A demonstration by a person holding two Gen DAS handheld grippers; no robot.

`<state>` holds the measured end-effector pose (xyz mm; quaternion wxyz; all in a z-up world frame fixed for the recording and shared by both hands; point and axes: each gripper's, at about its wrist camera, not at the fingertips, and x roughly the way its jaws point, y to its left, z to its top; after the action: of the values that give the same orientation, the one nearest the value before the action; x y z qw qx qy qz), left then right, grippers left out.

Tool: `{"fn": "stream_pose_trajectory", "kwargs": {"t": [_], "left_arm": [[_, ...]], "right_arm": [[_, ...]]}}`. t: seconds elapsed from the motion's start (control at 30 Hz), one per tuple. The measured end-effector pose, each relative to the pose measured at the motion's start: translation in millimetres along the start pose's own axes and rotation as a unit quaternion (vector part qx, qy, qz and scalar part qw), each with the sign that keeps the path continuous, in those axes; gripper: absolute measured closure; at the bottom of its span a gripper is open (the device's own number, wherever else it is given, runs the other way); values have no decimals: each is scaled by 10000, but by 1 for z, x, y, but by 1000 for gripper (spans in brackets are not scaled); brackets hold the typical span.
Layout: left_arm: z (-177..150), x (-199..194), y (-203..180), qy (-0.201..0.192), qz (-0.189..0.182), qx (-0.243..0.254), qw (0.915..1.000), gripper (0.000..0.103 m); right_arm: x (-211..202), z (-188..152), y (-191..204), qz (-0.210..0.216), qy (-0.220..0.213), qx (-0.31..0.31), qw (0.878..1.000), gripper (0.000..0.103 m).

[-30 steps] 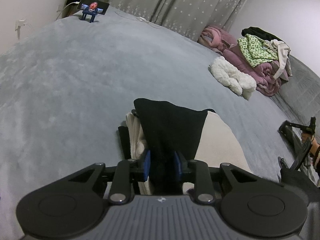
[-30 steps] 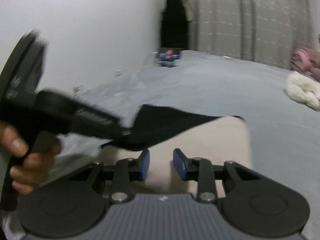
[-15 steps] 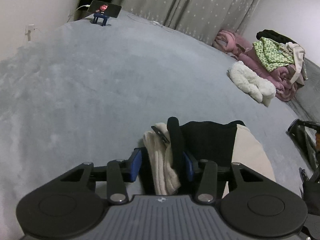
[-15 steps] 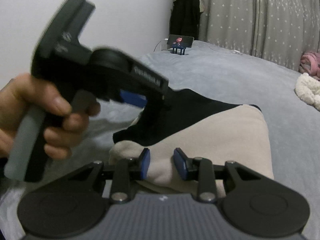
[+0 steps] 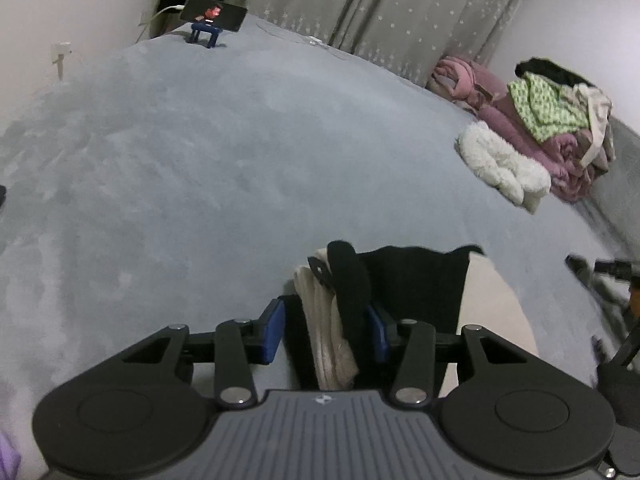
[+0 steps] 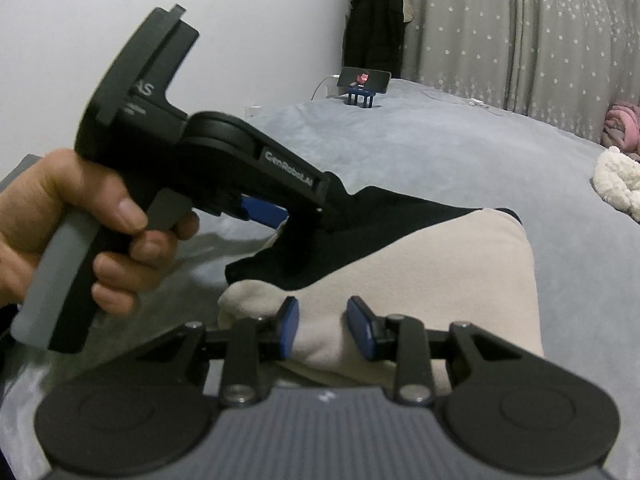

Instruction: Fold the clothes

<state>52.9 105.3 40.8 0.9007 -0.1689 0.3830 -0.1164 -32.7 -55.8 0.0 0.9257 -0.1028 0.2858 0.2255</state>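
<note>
A cream and black garment point(image 6: 440, 272) lies folded on the grey bed point(image 5: 200, 160). In the left wrist view its bunched cream and black edge point(image 5: 340, 312) stands between the fingers of my left gripper point(image 5: 326, 334), which is open; a gap shows beside the left pad. The right wrist view shows a hand holding the left gripper point(image 6: 320, 212) with its tip at the black layer point(image 6: 360, 236). My right gripper point(image 6: 325, 328) is shut on the near cream edge of the garment. Part of the right gripper shows at the right edge point(image 5: 612, 276) of the left wrist view.
A phone on a blue stand point(image 5: 212, 14) sits at the bed's far end. A white fluffy item point(image 5: 500, 168) and a pile of pink blankets with a green garment point(image 5: 548, 108) lie at the far right. Grey curtains point(image 6: 520, 20) and a dark hanging coat point(image 6: 374, 20) stand behind.
My left gripper, shut on the black fabric a second ago, has spread its fingers. The lifted black layer has come down onto the cream part. The right gripper keeps its hold.
</note>
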Motion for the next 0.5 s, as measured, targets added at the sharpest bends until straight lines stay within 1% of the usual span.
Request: {"fn": "stream_pose_trajectory", "kwargs": {"t": [0.07, 0.13, 0.27, 0.4, 0.43, 0.47, 0.5], "left_arm": [[0, -6, 4, 23, -39, -103, 9999, 59], [0, -11, 6, 40, -61, -133, 9999, 59], [0, -21, 10, 22, -92, -179, 9998, 59], [1, -24, 19, 63, -78, -397, 9992, 59], [2, -24, 22, 88, -59, -450, 9989, 59], [2, -23, 24, 170, -25, -488, 9987, 59], [2, -22, 26, 254, 8, -528, 9983, 59]], "right_arm": [[-3, 0, 3, 3, -45, -129, 9999, 67], [-7, 0, 6, 7, -90, -258, 9996, 60], [-13, 0, 13, 13, -180, -516, 9985, 57], [-20, -1, 19, 20, -269, -774, 9966, 47], [-21, -1, 21, 21, -292, -838, 9961, 45], [-23, -1, 22, 23, -314, -902, 9954, 44], [-23, -2, 25, 7, -302, -1024, 9943, 41]]}}
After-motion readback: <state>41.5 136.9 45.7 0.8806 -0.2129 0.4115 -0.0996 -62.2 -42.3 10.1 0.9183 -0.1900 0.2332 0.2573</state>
